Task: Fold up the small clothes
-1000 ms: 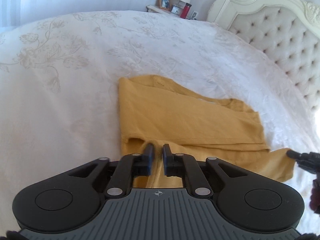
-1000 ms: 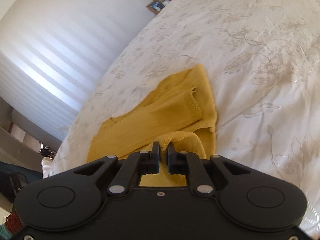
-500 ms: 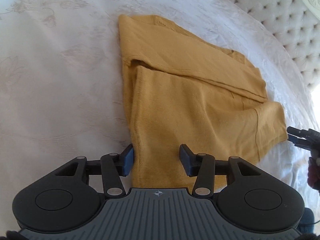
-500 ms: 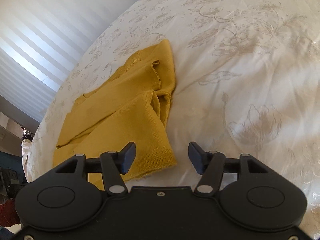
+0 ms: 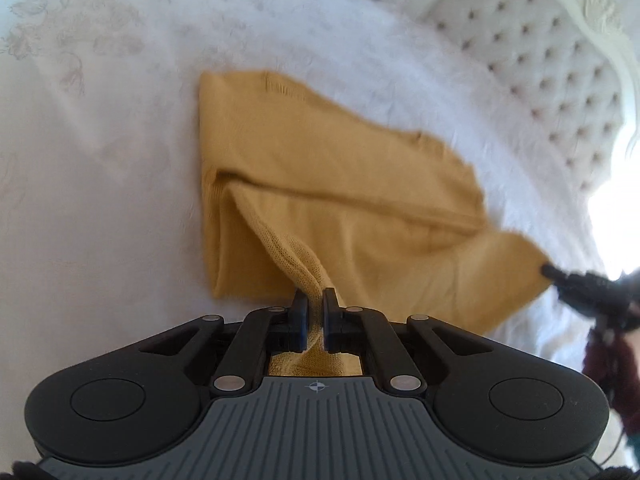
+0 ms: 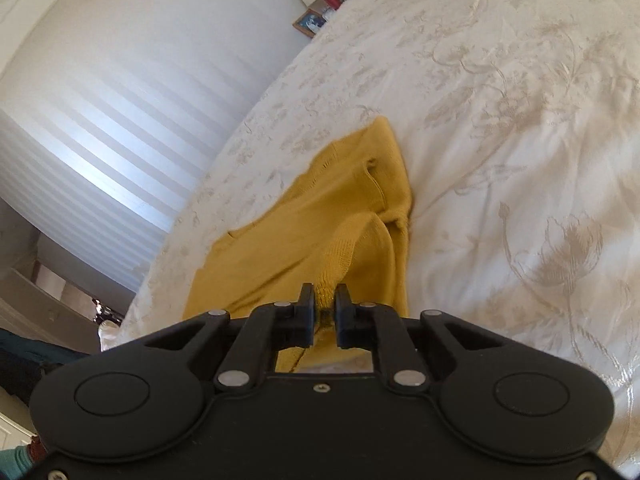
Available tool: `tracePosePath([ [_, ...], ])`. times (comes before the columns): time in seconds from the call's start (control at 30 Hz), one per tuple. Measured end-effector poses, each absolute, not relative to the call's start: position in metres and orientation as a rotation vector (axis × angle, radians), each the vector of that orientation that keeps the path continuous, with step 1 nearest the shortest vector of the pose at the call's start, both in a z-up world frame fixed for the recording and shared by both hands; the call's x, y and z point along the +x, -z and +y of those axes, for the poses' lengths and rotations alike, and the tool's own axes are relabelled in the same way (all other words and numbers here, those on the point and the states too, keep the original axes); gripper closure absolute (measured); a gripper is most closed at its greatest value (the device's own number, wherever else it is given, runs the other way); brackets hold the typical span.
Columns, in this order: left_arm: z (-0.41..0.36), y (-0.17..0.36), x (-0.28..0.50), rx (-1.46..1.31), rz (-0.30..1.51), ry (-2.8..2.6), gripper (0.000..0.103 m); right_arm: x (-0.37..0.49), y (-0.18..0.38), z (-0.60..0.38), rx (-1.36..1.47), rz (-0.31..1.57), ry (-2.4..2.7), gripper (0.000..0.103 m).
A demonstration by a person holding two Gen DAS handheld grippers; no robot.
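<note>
A mustard-yellow knit garment [image 5: 340,184] lies partly folded on the white bed; it also shows in the right wrist view [image 6: 320,216]. My left gripper [image 5: 315,304] is shut on the garment's near edge and lifts a ridge of fabric. My right gripper [image 6: 324,300] is shut on the garment's other near corner, also lifted. In the left wrist view the right gripper [image 5: 560,276] shows at the far right, pinching that corner.
A white floral bedspread [image 6: 520,120] covers the bed. A tufted headboard [image 5: 540,60] stands at the back right. A nightstand with a photo frame [image 6: 310,22] and a lamp stands beyond the bed. White blinds [image 6: 100,120] fill the left.
Both grippers were open over the garment's near edge half a second ago. Both have now shut on the fabric and lifted it.
</note>
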State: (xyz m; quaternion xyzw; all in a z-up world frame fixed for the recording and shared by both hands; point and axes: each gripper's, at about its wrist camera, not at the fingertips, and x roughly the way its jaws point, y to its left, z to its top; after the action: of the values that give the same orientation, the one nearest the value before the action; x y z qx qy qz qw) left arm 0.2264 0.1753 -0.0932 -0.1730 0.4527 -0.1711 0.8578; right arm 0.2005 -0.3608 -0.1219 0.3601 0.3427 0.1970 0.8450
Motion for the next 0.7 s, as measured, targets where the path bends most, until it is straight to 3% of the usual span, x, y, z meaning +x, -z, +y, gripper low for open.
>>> tracePosePath([
  [0.3,0.19,0.051,0.256,-0.501,0.785,0.31,0.097,0.232,0.074,-0.358,0.787,0.566,-0.396,0.085],
  [0.7,0.193,0.052,0.329,-0.555,0.72,0.212,0.096,0.316,0.094,-0.343,0.811,0.563,-0.26,0.085],
])
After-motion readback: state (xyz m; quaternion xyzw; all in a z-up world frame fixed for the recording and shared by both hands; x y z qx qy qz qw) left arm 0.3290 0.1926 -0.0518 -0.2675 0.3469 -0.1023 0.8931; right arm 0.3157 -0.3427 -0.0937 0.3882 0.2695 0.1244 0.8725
